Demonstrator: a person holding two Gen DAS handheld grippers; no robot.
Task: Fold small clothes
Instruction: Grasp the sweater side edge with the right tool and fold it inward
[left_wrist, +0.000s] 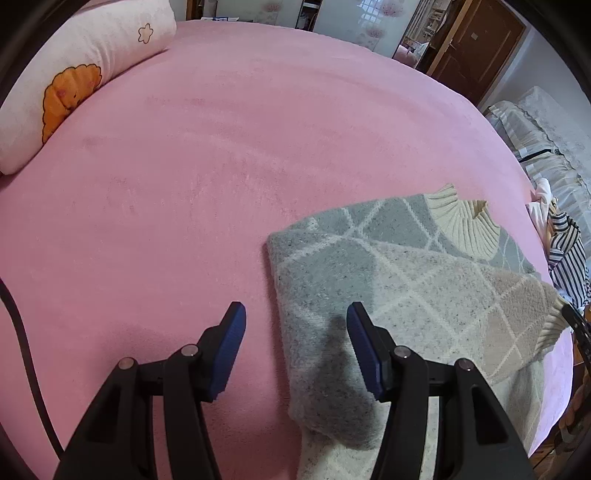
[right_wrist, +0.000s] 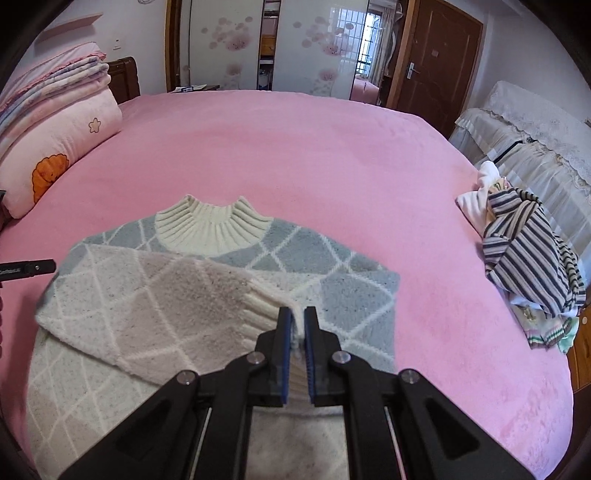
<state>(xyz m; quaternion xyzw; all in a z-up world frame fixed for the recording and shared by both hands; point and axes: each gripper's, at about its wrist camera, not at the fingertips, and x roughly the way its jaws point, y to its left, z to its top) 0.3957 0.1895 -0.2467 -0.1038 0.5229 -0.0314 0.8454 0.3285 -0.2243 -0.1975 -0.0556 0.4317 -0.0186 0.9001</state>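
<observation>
A small grey, beige and cream diamond-pattern sweater (right_wrist: 155, 295) lies flat on the pink bed (right_wrist: 295, 155), its ribbed cream collar (right_wrist: 212, 227) pointing away. Its left sleeve is folded across the chest. My right gripper (right_wrist: 298, 314) is shut on that sleeve's ribbed cuff (right_wrist: 260, 306), holding it over the middle of the sweater. In the left wrist view the sweater (left_wrist: 388, 280) lies to the right. My left gripper (left_wrist: 293, 314) is open and empty, hovering over the sweater's folded left edge, one finger over the bedsheet, the other over the knit.
A pile of striped and pale clothes (right_wrist: 524, 258) sits at the bed's right edge, also in the left wrist view (left_wrist: 565, 251). A pink pillow with an orange print (right_wrist: 55, 155) and folded blankets (right_wrist: 55, 77) lie at the far left. A covered sofa (right_wrist: 535, 140) stands beyond the right edge.
</observation>
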